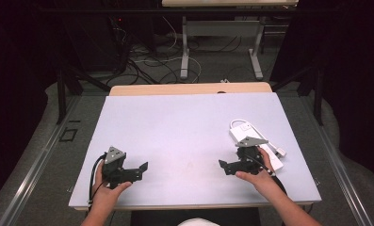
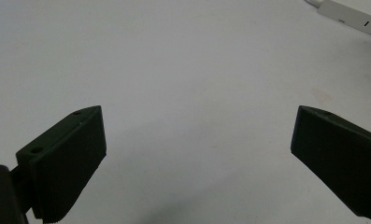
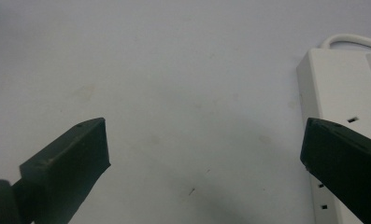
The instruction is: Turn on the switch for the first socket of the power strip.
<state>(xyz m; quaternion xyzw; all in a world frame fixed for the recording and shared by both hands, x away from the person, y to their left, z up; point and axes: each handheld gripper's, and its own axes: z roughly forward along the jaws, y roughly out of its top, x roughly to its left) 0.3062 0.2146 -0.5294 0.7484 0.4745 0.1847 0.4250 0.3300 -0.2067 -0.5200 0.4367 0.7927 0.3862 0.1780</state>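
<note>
A white power strip [image 1: 257,145] lies on the pale table mat [image 1: 184,132] at about four o'clock from the mat's centre, its white cord [image 1: 241,123] looping off its far end. The right gripper [image 1: 228,165] hovers just beside it, jaws spread wide and empty; the left gripper [image 1: 140,168], at about seven o'clock, is equally spread with nothing between. The strip looks rigid, light and smooth-sided, so it would probably be best pinched across its narrow width near mid-length; the cord is limp and may drag.
</note>
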